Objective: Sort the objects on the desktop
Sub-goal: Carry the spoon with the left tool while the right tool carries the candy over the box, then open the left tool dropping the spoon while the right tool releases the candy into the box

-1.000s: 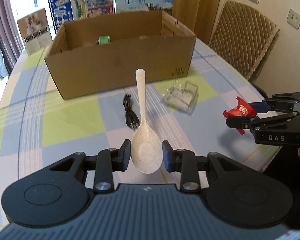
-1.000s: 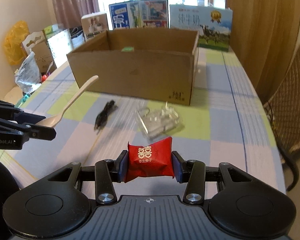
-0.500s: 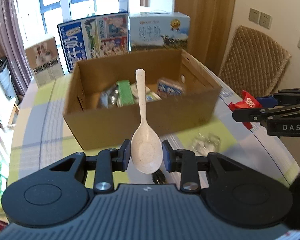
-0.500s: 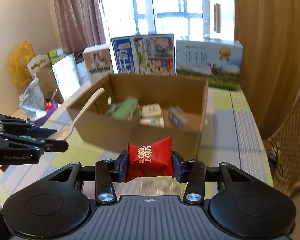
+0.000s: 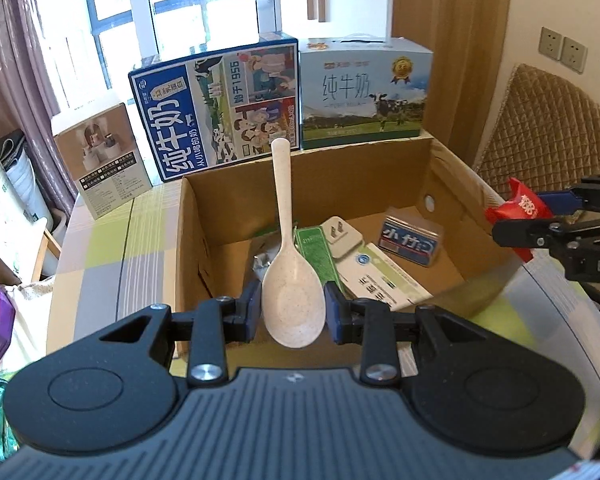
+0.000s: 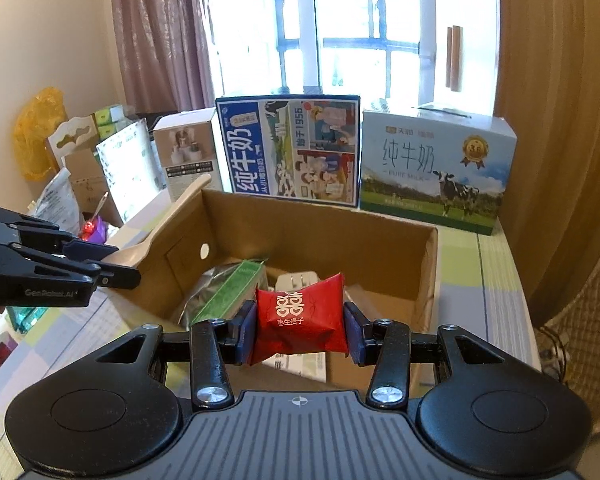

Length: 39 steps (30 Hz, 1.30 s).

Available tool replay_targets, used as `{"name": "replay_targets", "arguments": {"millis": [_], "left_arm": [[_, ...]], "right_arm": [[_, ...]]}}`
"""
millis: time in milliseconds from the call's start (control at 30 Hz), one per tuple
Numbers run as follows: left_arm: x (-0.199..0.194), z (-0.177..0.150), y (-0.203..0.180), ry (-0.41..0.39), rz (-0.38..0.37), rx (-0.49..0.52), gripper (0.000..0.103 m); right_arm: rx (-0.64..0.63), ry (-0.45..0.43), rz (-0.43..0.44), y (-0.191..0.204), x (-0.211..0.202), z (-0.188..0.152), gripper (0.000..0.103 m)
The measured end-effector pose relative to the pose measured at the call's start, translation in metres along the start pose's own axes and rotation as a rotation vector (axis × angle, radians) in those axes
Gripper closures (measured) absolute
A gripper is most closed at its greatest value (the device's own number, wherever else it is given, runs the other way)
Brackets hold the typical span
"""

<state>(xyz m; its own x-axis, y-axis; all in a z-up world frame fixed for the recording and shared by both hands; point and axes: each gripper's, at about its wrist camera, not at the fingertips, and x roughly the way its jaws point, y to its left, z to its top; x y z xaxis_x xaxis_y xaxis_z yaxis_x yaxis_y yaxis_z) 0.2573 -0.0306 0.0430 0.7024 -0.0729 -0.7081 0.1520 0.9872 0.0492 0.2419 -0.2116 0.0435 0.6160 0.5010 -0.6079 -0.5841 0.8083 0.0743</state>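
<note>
Cardboard fills the middle of both views: the open box [image 5: 204,216] sits on the checked tablecloth [image 5: 100,248] with its mouth facing up. Our left gripper [image 5: 293,312] has its jaws pinching the bowl of a cream spoon [image 5: 292,300], the handle pointing up and away over the box's near wall. Our right gripper [image 6: 299,328] has its jaws pressed against both sides of a red sweet packet [image 6: 300,320], which hangs in front of the box opening at the centre of the right wrist view; in the left wrist view the same packet shows at the right edge of the frame, near the box's right wall. Inside the box we already see a white plug [image 5: 342,232], a green carton [image 5: 316,252], a small blue-labelled pack [image 5: 410,242] and a white-and-green box [image 5: 380,280]. Behind it, across the upper middle of the frame, stand two milk cartons [image 5: 220,116]. We judge this to be the carry-and-drop step: both items are held above or just short of the box, neither yet released. The next move, as we read it, calls for bringing each gripper a little further over the opening, tipping the spoon so its long handle clears the walls, then spreading the jaws so each thing falls among the items inside without snagging on the rim.
</note>
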Motion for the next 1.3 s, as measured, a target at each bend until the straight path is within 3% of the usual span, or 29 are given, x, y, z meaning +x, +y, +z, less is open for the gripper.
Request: {"name": "replay_targets", "arguments": {"millis": [433,533,933,967,1033,1300], "left_arm": [[0.044,0.012,0.013,0.012,-0.002,-0.042,0.075],[0.048,0.011,0.019,-0.001,0.002,-0.072,0.07],[0.026,-0.018,0.02,-0.011,0.004,-0.082,0.064],[0.024,-0.019,0.02,-0.014,0.004,-0.083,0.064],[0.02,-0.022,0.019,-0.018,0.002,-0.085,0.062],[0.003,-0.036,0.014,-0.031,-0.006,-0.112,0.056]], "right_arm": [[0.004,0.024,0.004,-0.003,0.04,0.012,0.061],[0.005,0.027,0.003,-0.004,0.043,0.012,0.061],[0.025,0.032,0.007,-0.005,0.047,0.008,0.06],[0.029,0.022,0.014,-0.005,0.047,0.01,0.058],[0.036,0.009,0.03,-0.004,0.046,0.013,0.041],[0.046,0.016,0.015,-0.003,0.037,0.009,0.034]]}}
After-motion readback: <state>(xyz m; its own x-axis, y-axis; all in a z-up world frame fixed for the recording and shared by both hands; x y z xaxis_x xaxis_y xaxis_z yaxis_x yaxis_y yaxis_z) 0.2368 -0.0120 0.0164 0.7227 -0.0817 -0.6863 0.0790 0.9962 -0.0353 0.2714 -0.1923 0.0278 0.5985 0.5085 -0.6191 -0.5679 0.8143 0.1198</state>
